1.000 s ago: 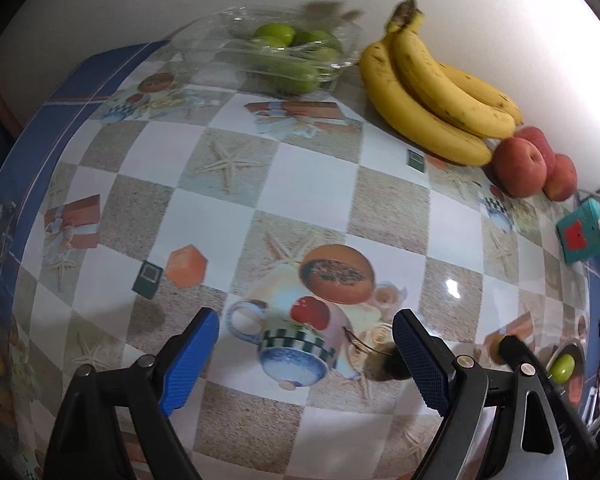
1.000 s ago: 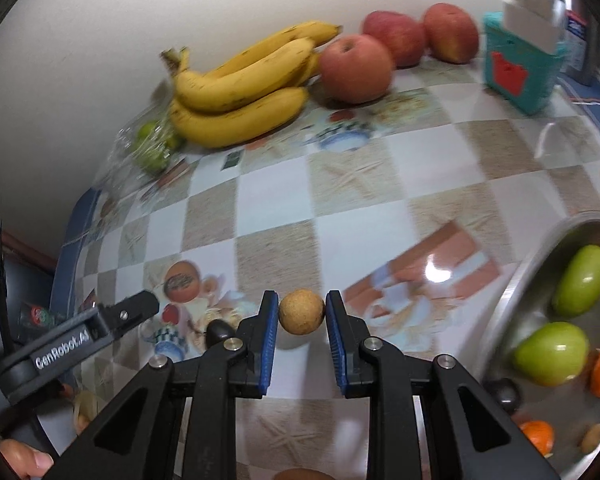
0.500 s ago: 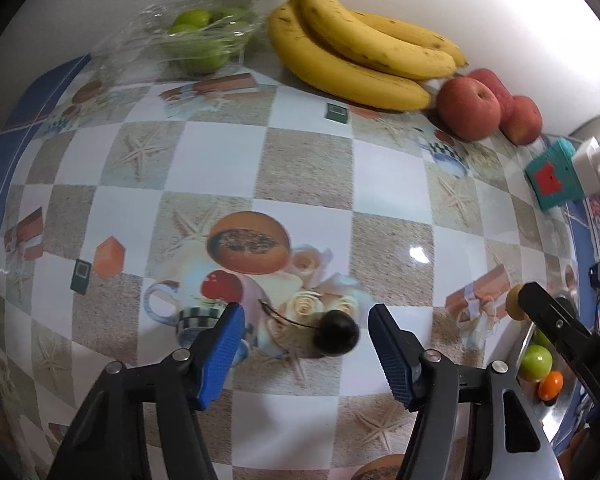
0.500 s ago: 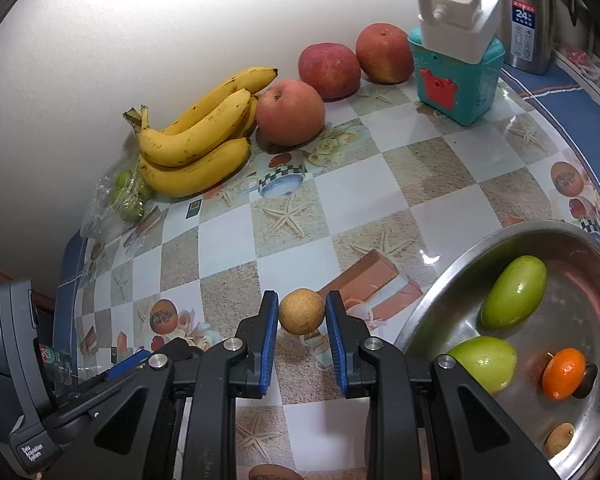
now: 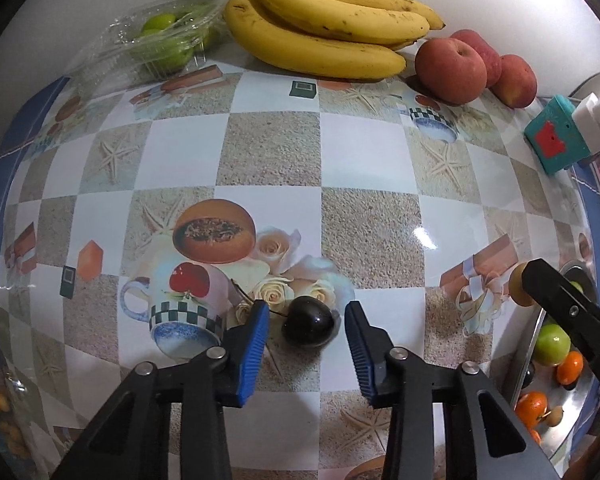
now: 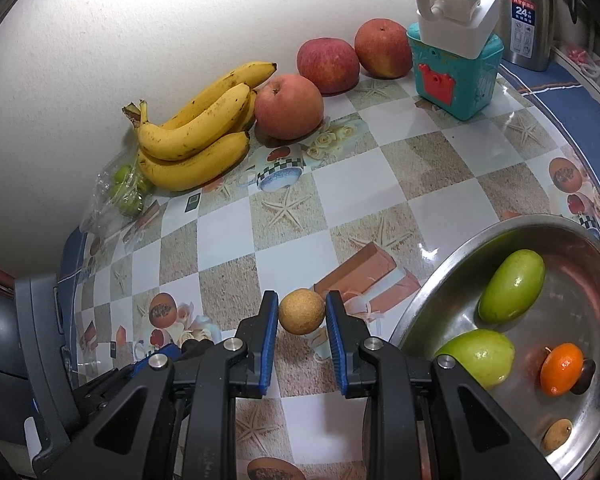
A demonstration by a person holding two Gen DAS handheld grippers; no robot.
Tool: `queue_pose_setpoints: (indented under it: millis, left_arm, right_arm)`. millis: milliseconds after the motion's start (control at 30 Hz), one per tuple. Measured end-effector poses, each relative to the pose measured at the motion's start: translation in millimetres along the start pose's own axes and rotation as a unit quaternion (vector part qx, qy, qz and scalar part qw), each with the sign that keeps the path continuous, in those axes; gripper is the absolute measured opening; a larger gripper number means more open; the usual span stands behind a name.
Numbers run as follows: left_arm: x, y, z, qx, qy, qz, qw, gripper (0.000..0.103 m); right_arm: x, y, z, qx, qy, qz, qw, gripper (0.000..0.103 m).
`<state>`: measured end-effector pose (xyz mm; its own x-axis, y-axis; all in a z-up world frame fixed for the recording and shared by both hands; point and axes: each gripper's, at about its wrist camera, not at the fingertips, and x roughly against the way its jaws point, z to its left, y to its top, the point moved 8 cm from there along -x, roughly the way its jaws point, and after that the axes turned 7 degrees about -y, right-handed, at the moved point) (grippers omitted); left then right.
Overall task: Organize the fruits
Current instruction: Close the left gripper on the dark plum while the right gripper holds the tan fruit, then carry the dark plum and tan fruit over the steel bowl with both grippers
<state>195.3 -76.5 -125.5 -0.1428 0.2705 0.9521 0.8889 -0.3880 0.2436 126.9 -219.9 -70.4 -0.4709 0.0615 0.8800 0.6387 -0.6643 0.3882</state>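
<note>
Left gripper [image 5: 306,320]: jaws spread wide, low over the tablecloth [image 5: 364,216], straddling a dark cherry [image 5: 308,321] that lies between the blue pads without touching either; thin stem trailing up-left toward the left pad. Right gripper [image 6: 302,312]: jaws drawn in and pinching a small round tan fruit [image 6: 301,311], both pads pressed against its sides, held above the cloth just left of the steel bowl [image 6: 428,284]. Inside the bowl: two green fruits [image 6: 512,286], a small orange one [image 6: 561,368] with a dark cherry-like fruit touching it, and another tan one near the lower rim.

Beneath both: glossy checkered cloth printed with starfish, cups and roses. Along the back wall: a clear plastic box of green fruit [image 5: 160,40], a bunch of bananas [image 5: 324,36], three red apples [image 6: 288,106], then a teal box [image 6: 454,68] bearing a white plug block, and a steel flask [image 6: 528,8] at far right.
</note>
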Motion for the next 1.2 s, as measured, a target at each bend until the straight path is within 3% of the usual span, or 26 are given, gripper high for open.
queue_pose_setpoints:
  millis: [267,767,1200]
  left_arm:
    - [-9.1,0.0,-9.9,-0.011,0.013,0.0,0.9999,0.03]
    - [18.9,-2.9,-18.8,-0.014,0.003,-0.02,0.9997,0.029]
    - [50.1,-14.1,-25.6,-0.022,0.004,-0.039,0.999,0.029]
  right_arm:
    - [1.4,-0.9,1.0,0.001,0.0,0.0,1.0,0.025]
    - [7.5,-4.4,1.5,0.003,0.0,0.002,1.0,0.025]
    - [37.6,-15.3,-5.0,0.009,-0.007,-0.003,1.0,0.025]
